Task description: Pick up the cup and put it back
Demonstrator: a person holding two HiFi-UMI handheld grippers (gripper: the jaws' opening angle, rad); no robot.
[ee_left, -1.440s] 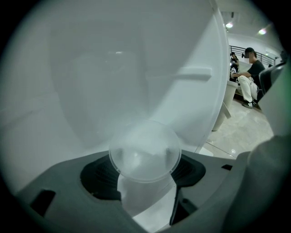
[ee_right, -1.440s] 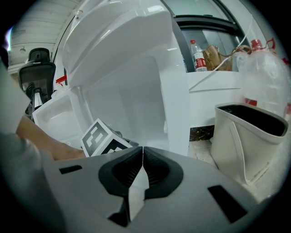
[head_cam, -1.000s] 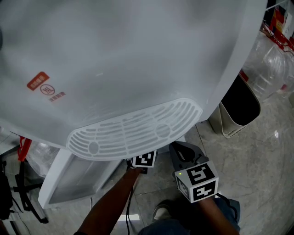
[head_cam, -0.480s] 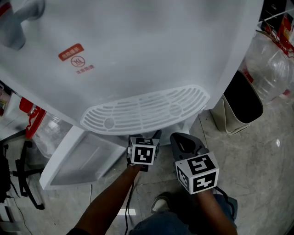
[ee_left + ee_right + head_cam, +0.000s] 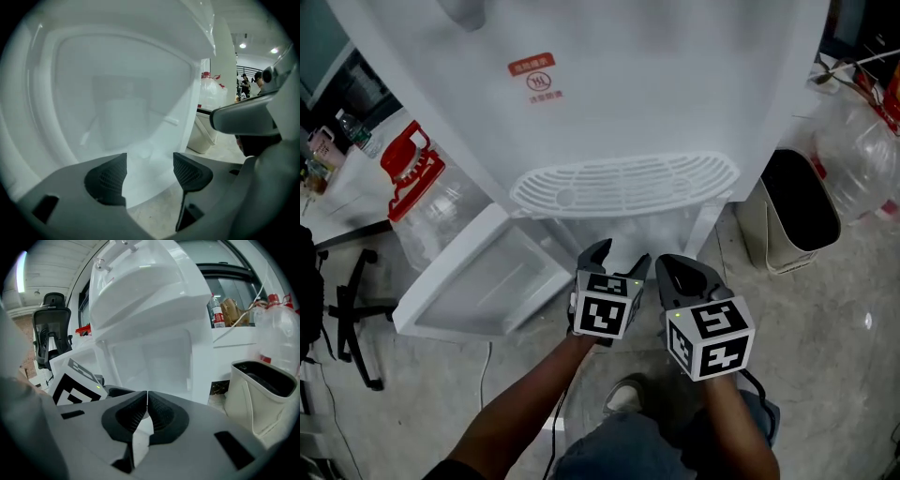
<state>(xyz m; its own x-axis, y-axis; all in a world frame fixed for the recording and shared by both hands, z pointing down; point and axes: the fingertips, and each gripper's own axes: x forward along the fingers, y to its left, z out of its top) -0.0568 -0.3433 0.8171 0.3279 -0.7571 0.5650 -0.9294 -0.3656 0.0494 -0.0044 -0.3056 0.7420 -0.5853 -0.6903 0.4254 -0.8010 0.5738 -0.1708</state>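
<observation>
We list the left tool (image 5: 150, 169), released and empty, facing the open cabinet (image 5: 70, 93) of the water dispenser (image 5: 675, 94), where a blurred pale shape is probably the cup (image 5: 124, 119), the right tool (image 5: 146, 411) clenched on nothing; we should advance level and straddle it squarely.

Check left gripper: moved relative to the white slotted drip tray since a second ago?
Yes. The left gripper sat tucked under the white slotted drip tray; now its open jaws show clear of the tray's front edge, nearer the person.
</observation>
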